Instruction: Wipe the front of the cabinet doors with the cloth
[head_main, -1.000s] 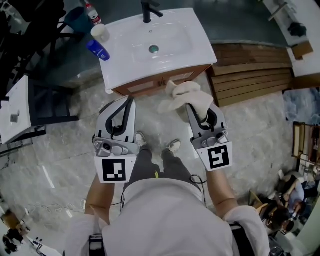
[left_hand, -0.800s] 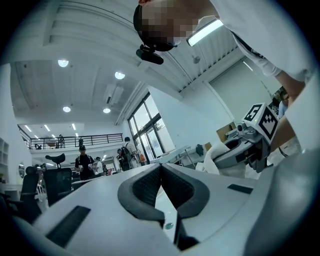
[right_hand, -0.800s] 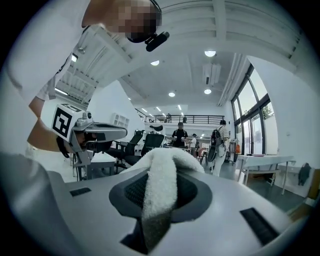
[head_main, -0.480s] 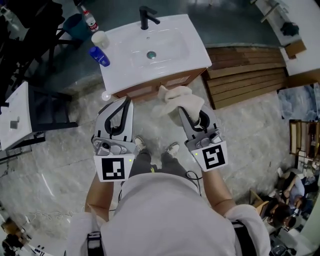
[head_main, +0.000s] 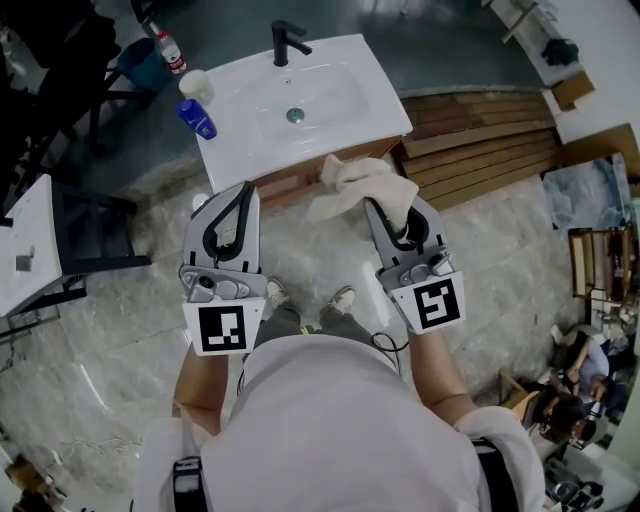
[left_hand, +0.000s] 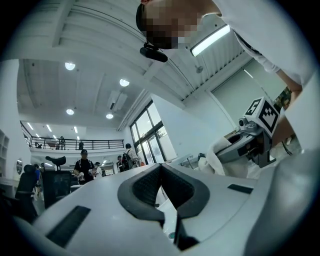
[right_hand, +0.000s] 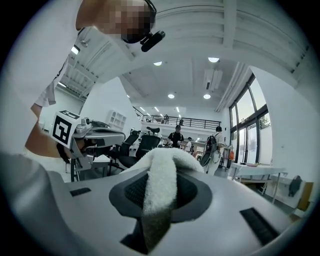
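The white cloth hangs bunched from my right gripper, which is shut on it. It is held against the top of the wooden cabinet doors under the white sink. In the right gripper view the cloth runs between the pads and drapes over the gripper's tip. My left gripper hovers to the left, in front of the cabinet, shut with nothing in it. In the left gripper view its jaws meet, and the right gripper with the cloth shows beyond.
A blue bottle, a white cup and a black tap stand on the sink top. Wooden planks lie to the right. A black chair and a white table stand left. The person's shoes rest on the marble floor.
The right gripper with the cloth has shifted slightly along the cabinet's front edge. The left gripper has kept its place, still shut.
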